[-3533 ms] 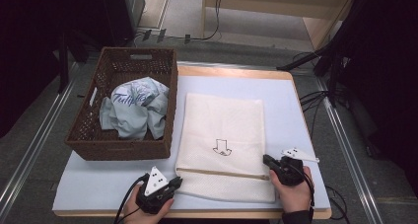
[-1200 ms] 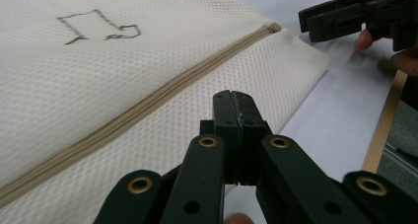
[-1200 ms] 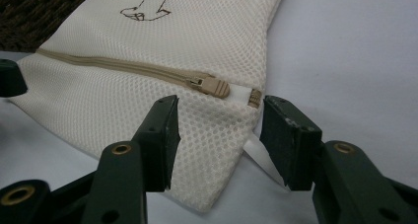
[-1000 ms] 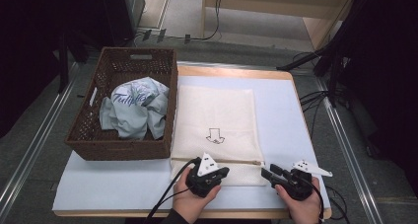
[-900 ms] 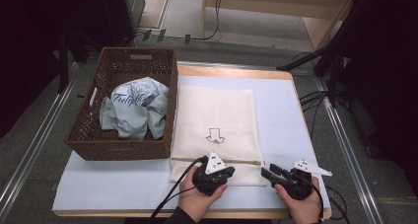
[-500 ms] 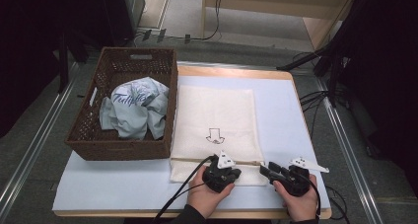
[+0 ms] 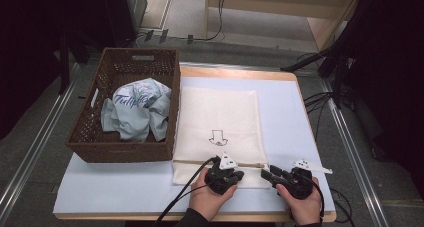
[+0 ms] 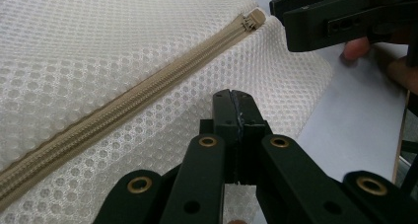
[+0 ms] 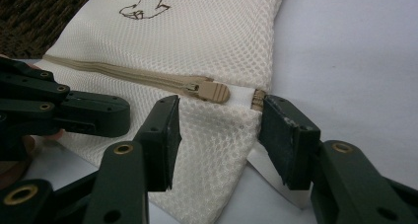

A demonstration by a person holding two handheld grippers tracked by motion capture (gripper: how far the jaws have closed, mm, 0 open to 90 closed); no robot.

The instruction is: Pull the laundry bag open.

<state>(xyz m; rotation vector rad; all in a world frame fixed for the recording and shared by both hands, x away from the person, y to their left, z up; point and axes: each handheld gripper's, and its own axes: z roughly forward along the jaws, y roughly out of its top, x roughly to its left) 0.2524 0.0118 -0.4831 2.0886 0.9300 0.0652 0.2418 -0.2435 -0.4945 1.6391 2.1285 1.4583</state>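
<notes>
Since a moment ago my left tool point(image 7: 223, 175) has slid along the near edge of the bench toward the right one, and it now sits on the mesh bag point(image 7: 218, 122) just below the zipper point(image 8: 123, 113), jaws pressed together; whether they pinch any mesh I can't tell. The right tool point(image 9: 217, 130) stands half open at the bag's near right corner, one jaw on either side of the fabric below the zipper pull point(image 9: 211, 91), not yet pressing. The bag lies flat in the middle of the bench, beside the wicker basket point(image 7: 95, 137) holding a crumpled shirt point(image 7: 135, 109) at the left edge. I judge the step is to open the zipper: I'd want the right tool to lift a little and close squarely on the pull tab rather than on the mesh under it, while the left pins the bag so it doesn't drag. The near edge of the bag is partly covered by my hands in the high view, and the far end of the zipper is cut off in both tool views.
</notes>
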